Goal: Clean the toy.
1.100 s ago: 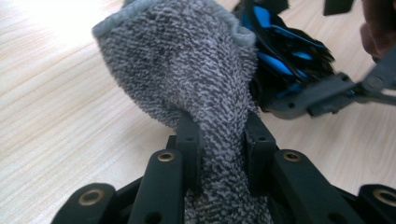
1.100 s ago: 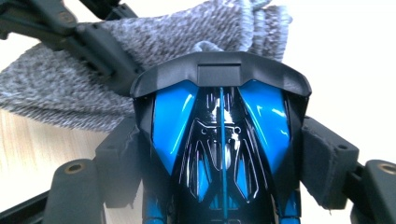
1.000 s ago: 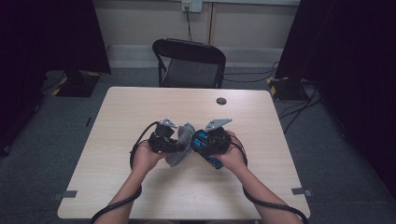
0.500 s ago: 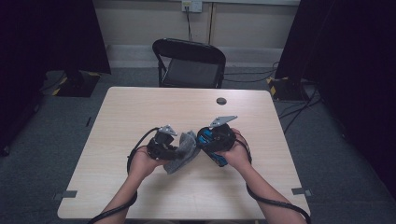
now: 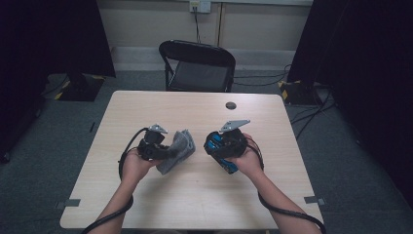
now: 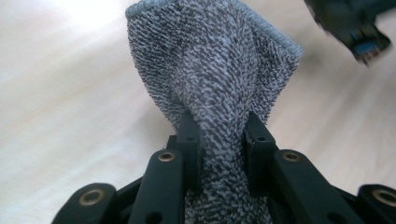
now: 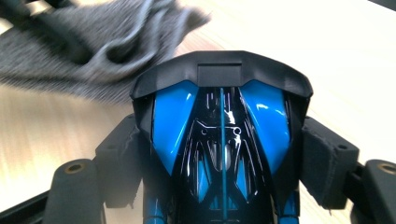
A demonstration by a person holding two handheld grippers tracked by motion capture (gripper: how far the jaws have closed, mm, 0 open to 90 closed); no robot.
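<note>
1. Over the middle of the worktop (image 5: pixel 146 204), both my forearms come in from the near edge and angle slightly apart, one hand-held gripper in each hand.

2. My left hand (image 5: pixel 132 165) wraps the left hand-held gripper (image 5: pixel 168 151), wrist low, jaws pointing to the right across the wood.

3. Left hand-held gripper is pinching the grey cloth (image 6: pixel 219 65): in the left gripper view the terry fabric bunches tight between the two black jaws and fans out wider above them.

4. From the high view the grey cloth (image 5: pixel 176 148) hangs out past the jaws toward the centre of the worktop, its far end low over the wood; whether it touches I can't tell.

5. My right hand (image 5: pixel 248 161) cups the right hand-held gripper (image 5: pixel 221 146) from below and behind, grey three-cornered plate tilted up on top, nose aimed left at the cloth.

6. Right hand-held gripper is clamped on the blue-and-black toy car (image 7: pixel 222 135): the right gripper view has its glossy body wedged between the padded jaws, one pad against each flank.

7. Cloth and car sit near each other with a clear gap of bare wood between them.

8. Beyond my hands, a small dark disc (image 5: pixel 231 105) lies near the far edge, and a black folding chair (image 5: pixel 197 66) stands behind it.
</note>
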